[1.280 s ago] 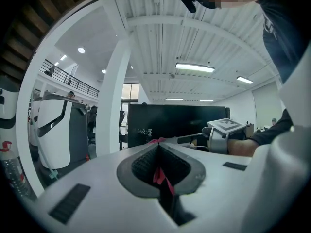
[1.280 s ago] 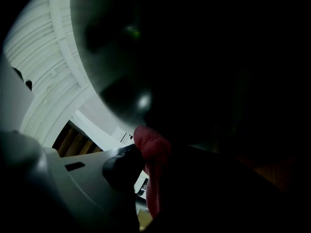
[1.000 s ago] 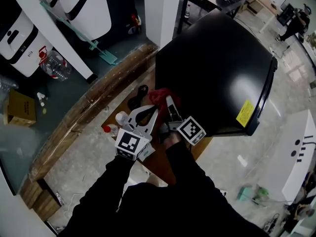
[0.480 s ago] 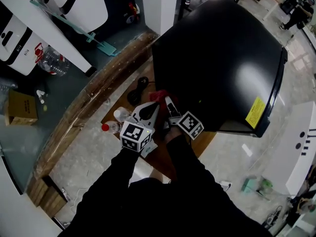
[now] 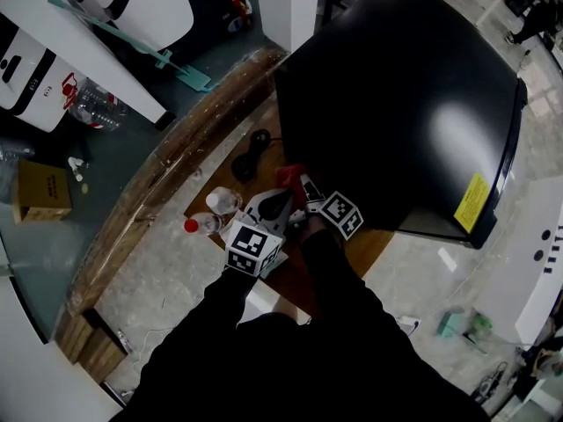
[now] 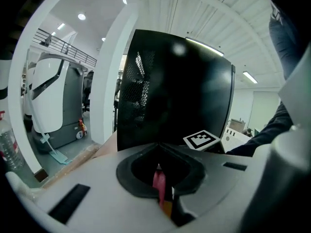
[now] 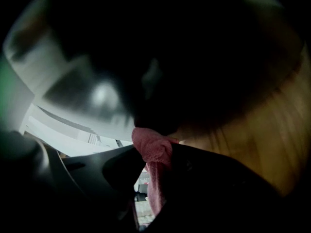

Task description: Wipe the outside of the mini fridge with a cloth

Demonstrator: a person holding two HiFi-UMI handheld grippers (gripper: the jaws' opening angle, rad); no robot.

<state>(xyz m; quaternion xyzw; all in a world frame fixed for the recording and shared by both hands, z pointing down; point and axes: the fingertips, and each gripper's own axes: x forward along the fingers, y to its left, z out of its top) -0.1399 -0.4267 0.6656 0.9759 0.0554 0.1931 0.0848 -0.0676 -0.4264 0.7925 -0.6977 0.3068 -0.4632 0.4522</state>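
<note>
We've brought both tools closer together. Right tool (image 5: 304, 183) clamps the red cloth (image 5: 290, 175) at the mini fridge (image 5: 405, 104) side, near its corner. Left tool (image 5: 283, 202) jaws together. Bottles (image 5: 222, 202) crowd our left.

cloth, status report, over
Both shut on cloth: left hand-held gripper, right hand-held gripper. Cloth low at mini fridge side. Bottles, cable nearby, not blocking.

cloth (image 5: 291, 175) against left side of mini fridge (image 5: 396, 86), bottles (image 5: 222, 203) left of cloth, cable (image 5: 250, 154) behind bottles
</note>
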